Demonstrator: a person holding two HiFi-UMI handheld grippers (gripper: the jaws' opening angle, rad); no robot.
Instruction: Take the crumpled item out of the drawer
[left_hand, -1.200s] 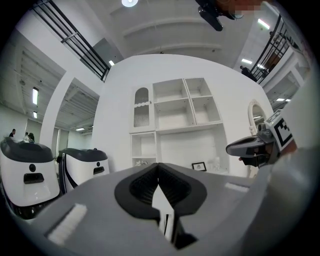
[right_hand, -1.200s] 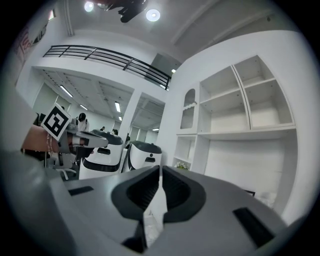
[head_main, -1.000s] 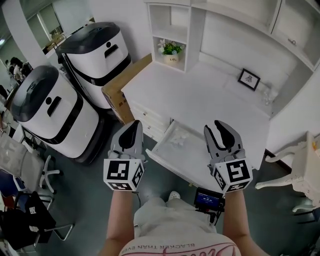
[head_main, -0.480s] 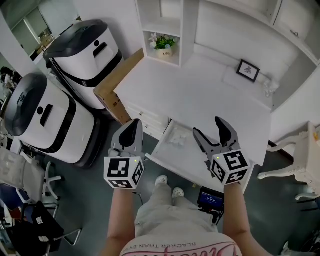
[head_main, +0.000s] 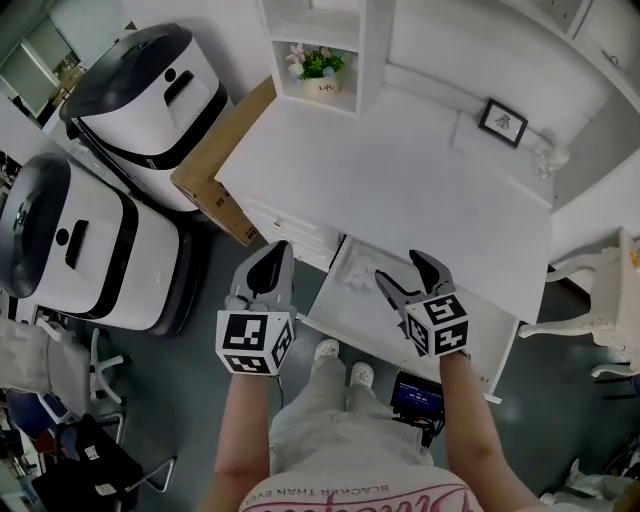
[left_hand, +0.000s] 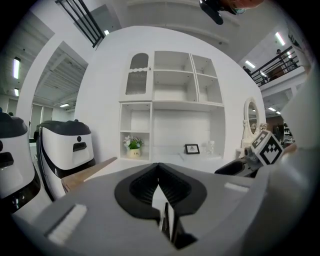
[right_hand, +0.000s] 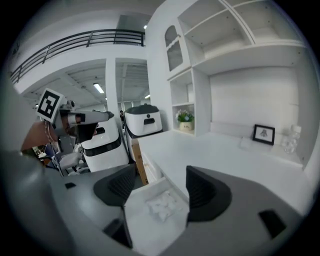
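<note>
1. Right gripper (head_main: 405, 272): the jaws stand wide apart, having just been opening. The pads press on nothing. It hangs over the front of the open drawer (head_main: 330, 322), tilted downward.
2. Crumpled item (right_hand: 162, 205): white, lying on the drawer floor. In the right gripper view it shows in the gap between the jaws but clear of both (no contact seen). In the head view it lies just beyond the right gripper's tips (head_main: 353, 284).
3. Left gripper (head_main: 272, 252): the jaws are closed together with nothing between them, as the left gripper view confirms (left_hand: 159, 167). It hangs over the floor just left of the drawer, touching nothing.
4. Writing: the person's shirt (head_main: 360, 495) carries upside-down print, of which "BLACKER THAN" can be read. Each gripper's cube bears black-and-white square markers. Lettering on the plant pot and the framed picture (head_main: 503, 122) is too small to read.
5. Surroundings: a white desk (head_main: 400, 190) with a shelf unit, a potted plant (head_main: 318, 65) in its lower shelf, two white-and-black machines (head_main: 150, 90) to the left, a brown board (head_main: 215, 175) leaning beside the desk, and a white chair (head_main: 600, 330) to the right. Nothing stands between the right gripper and the drawer.
</note>
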